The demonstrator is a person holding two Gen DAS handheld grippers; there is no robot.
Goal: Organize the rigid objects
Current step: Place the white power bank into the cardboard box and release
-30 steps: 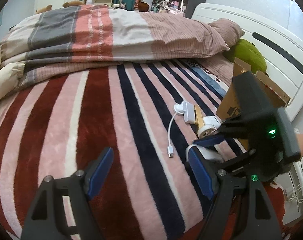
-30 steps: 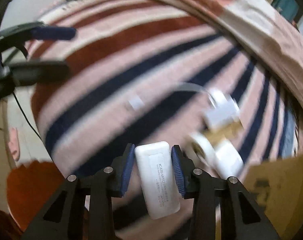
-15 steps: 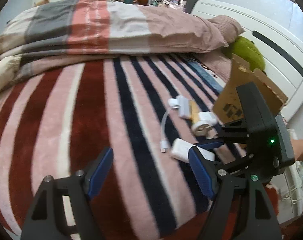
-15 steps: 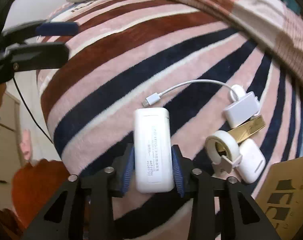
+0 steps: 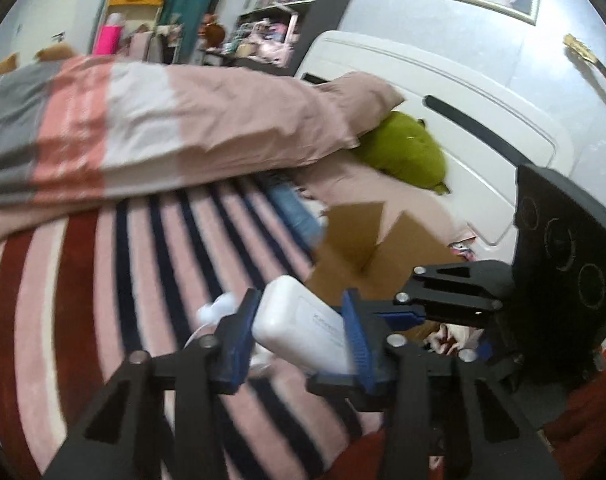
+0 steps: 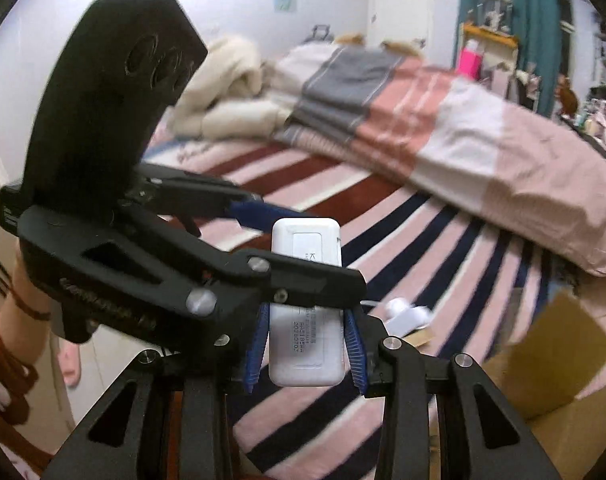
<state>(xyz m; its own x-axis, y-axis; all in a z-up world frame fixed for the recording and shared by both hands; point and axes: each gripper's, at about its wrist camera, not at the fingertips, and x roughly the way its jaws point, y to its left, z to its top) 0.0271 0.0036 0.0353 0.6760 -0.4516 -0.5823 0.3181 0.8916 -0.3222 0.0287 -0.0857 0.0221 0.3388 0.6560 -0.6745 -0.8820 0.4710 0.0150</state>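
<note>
Both grippers clamp the white power bank (image 6: 305, 344): left gripper (image 5: 301, 336), right gripper (image 6: 305, 354); right should release only once left holds firm.

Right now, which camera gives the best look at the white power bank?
The right wrist view: the white power bank faces the camera, label print visible, though a black finger crosses it. The left wrist view shows it tilted and blurred.

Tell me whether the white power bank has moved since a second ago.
Yes. The white power bank is lifted off the striped blanket, held between both grippers, nearer the cardboard box.
</note>
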